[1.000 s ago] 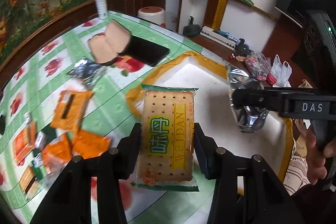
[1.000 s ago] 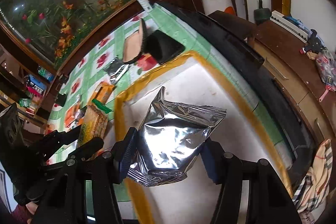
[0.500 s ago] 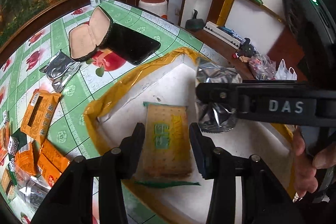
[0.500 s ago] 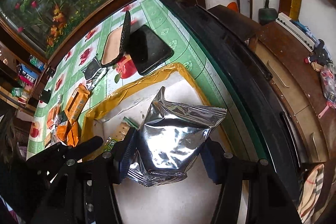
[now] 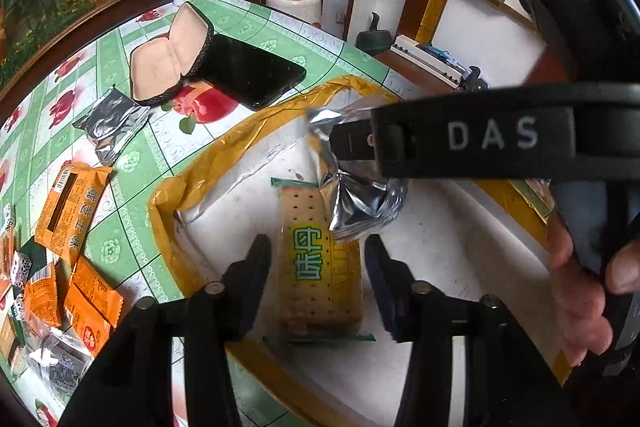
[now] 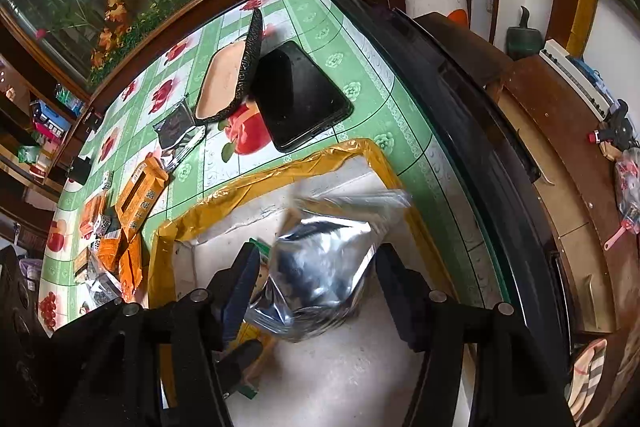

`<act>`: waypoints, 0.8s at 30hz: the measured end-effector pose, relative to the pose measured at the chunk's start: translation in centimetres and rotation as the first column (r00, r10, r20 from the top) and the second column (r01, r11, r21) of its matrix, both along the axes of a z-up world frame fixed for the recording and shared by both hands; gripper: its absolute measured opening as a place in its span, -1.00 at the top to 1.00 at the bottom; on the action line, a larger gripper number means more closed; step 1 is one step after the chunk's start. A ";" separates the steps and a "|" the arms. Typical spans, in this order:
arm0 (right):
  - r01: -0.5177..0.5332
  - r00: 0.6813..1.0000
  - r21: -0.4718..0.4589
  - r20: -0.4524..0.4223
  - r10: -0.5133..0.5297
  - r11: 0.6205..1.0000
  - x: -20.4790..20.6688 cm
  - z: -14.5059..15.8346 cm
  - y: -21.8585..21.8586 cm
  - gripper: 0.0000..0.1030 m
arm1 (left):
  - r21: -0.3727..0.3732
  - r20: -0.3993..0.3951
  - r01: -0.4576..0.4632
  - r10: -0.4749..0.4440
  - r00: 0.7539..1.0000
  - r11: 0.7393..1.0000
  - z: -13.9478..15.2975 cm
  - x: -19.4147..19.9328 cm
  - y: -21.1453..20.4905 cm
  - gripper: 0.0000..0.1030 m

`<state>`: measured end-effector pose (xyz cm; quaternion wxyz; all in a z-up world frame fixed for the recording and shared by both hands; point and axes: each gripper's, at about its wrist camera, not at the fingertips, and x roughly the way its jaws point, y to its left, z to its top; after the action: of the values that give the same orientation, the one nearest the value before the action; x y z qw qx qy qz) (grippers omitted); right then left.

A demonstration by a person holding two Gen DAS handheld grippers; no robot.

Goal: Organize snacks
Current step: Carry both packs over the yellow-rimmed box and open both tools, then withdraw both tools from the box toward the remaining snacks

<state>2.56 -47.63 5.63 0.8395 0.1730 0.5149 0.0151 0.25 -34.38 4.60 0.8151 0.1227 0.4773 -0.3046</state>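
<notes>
The cracker packet (image 5: pixel 320 259) lies flat on the white floor of the yellow-rimmed box (image 5: pixel 224 143), between the spread fingers of the left gripper (image 5: pixel 318 279) with a gap on each side, its long axis running along them. The silver pouch (image 6: pixel 320 267) sits between the wide-apart fingers of the right gripper (image 6: pixel 316 287), blurred, and seems free. It overlaps the packet's far right corner, so both grippers can pull straight back.
</notes>
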 end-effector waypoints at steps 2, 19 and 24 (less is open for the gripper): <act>0.003 1.000 0.007 0.007 -0.004 1.000 -0.3 0.3 0.0 -0.26 | -0.005 -0.006 0.001 -0.001 1.000 1.000 0.1 -0.1 0.2 -0.04; 0.097 0.990 0.113 0.094 -0.108 0.989 -5.4 4.6 1.5 -0.27 | -0.063 0.010 -0.011 0.011 1.000 0.998 3.6 -2.0 5.3 -0.05; 0.078 0.990 0.130 0.109 -0.093 0.988 -5.9 5.2 4.3 -0.27 | -0.061 0.016 -0.047 0.048 0.999 0.997 3.9 -2.1 9.0 -0.05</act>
<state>-3.36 -43.31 10.81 0.8550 0.2464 0.4559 0.0213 -1.84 -25.37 8.53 0.8295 0.0892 0.4636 -0.2984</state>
